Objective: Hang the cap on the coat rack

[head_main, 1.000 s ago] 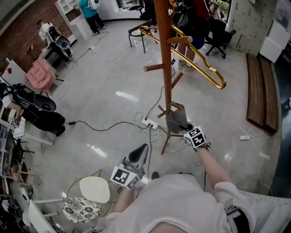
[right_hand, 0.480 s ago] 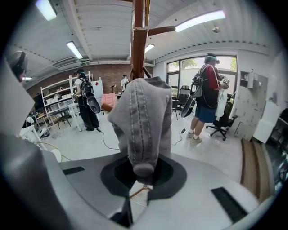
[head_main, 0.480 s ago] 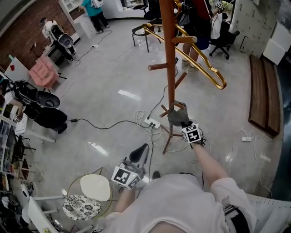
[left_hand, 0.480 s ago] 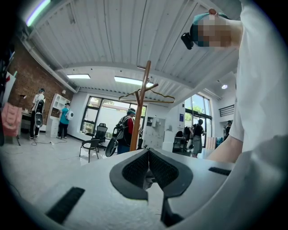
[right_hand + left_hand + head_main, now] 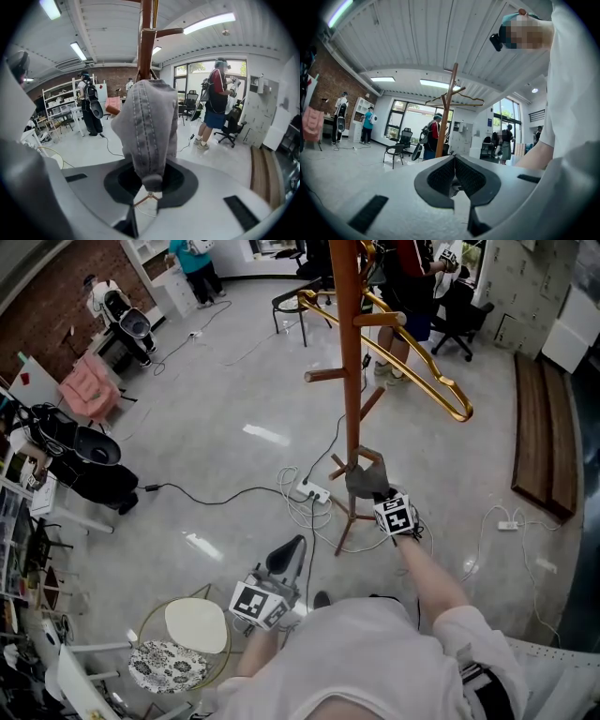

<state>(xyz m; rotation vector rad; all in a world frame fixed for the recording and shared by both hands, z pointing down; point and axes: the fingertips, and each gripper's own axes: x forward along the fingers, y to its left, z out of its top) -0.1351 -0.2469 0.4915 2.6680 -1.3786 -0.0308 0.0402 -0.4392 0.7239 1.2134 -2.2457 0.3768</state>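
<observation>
The left gripper [image 5: 454, 161] sat close by the person's waist, jaws together on nothing. Further out, the right gripper [image 5: 149, 182] was clamped on the edge of a grey denim cap [image 5: 146, 122], held against the lower trunk of the reddish-brown wooden coat rack [image 5: 352, 381].

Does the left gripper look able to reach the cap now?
Probably yes: nothing stands between the left gripper and the cap, though the right gripper holds it at the rack.
</observation>
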